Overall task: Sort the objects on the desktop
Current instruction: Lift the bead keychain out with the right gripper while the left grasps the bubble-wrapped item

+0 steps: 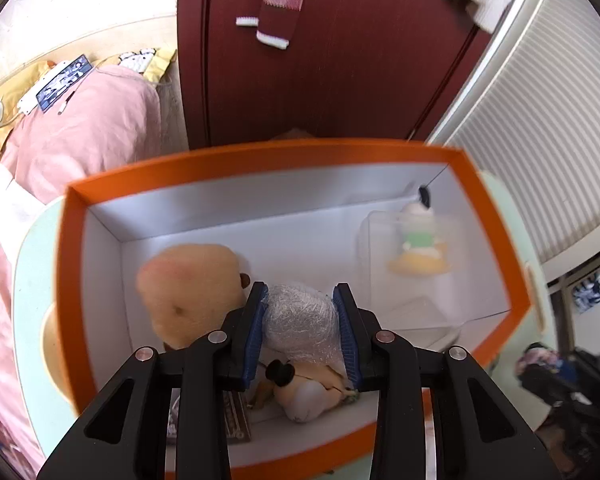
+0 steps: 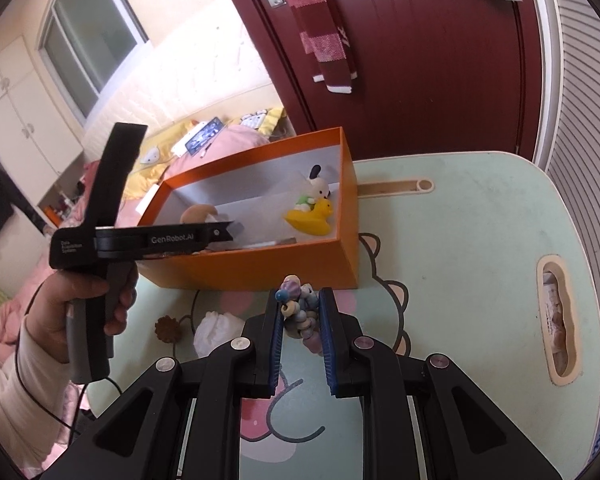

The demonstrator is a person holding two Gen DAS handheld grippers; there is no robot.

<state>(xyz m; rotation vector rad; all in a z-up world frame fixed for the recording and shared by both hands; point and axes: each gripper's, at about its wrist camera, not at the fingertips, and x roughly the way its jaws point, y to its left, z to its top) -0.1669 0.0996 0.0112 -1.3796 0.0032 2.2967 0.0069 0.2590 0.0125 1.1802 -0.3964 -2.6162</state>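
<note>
Left gripper [image 1: 302, 322]: fingers clamped on plastic-wrapped bundle [image 1: 300, 320], over orange box [image 1: 496, 208], likely for dropping in. Right gripper [image 2: 300, 336]: fingers pinching bead string [image 2: 300, 312], box ahead.

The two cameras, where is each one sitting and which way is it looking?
Left wrist: sits on the left gripper, looking down into the orange box; only its fingers show, clamped on a plastic-wrapped bundle.
Right wrist: sits on the right gripper, looking across the green table toward the box; its fingers hold a bead toy, and the person's left hand shows.
Both see the box, the duck toy and the dark red door.
</note>
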